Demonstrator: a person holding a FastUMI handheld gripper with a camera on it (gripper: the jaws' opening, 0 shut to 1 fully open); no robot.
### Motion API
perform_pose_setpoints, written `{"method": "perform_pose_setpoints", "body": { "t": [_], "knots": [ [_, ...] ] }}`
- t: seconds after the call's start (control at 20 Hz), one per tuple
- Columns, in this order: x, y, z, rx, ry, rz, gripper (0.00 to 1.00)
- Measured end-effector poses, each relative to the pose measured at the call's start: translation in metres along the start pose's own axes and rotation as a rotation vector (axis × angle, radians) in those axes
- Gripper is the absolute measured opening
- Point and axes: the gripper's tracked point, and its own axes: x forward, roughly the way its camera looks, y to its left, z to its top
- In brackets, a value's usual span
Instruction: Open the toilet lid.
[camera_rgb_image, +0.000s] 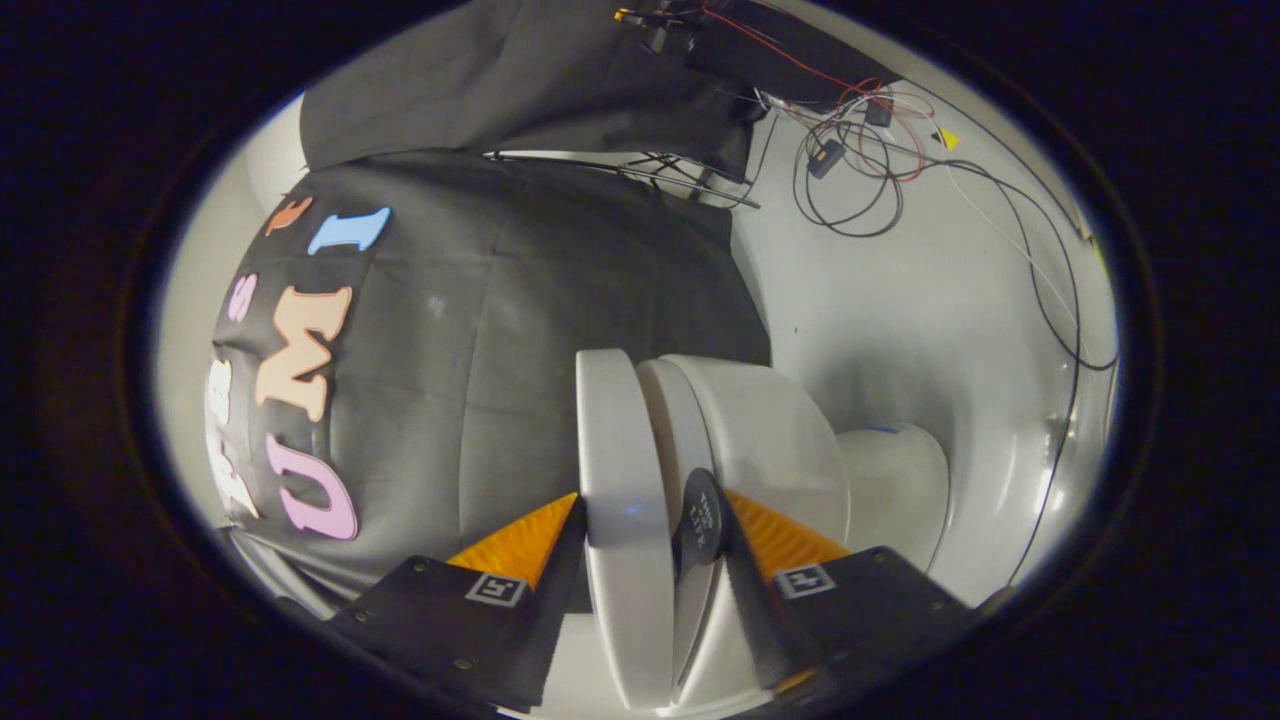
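Gripper view: camera is rolled sideways, so the toilet (770, 440) reads rotated. hand-held gripper (650, 515) straddles the toilet lid (620, 470): one finger sits against the lid's outer face on the cloth side, the other on the seat side next to a dark round pad (700, 515) stuck to the lid's underside. Both fingers look in contact, so it reads as clamped on the lid edge, jaws only partly closed because of the lid thickness. Lid is swung a little off the seat (672, 420); a narrow gap shows between them, widening toward the fingers. Bowl body bulges out beyond the seat, with the rounded base (895, 480) further off on that side. Black cloth wall (480, 330) fills the area behind the lid. White floor or panel (900, 300) past the toilet, with a loose tangle of black and red cables (850, 170) lying on it, well apart from the toilet. A thin black cable (1060, 300) runs on from the tangle, curving along the far side.
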Motion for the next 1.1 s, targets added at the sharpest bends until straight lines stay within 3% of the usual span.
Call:
{"method": "perform_pose_setpoints", "body": {
  "t": [0.25,0.45,0.5,0.75,1.1],
  "knots": [
    [0.003,0.002,-0.003,0.006,0.007,-0.002,0.57],
    [0.008,0.005,-0.004,0.019,0.023,0.005,0.57],
    [0.012,0.001,-0.006,0.017,0.028,0.007,0.46],
    [0.004,0.004,-0.001,0.024,0.023,-0.005,0.46],
    [-0.001,0.019,-0.002,-0.073,-0.014,0.007,0.46]
  ]
}}
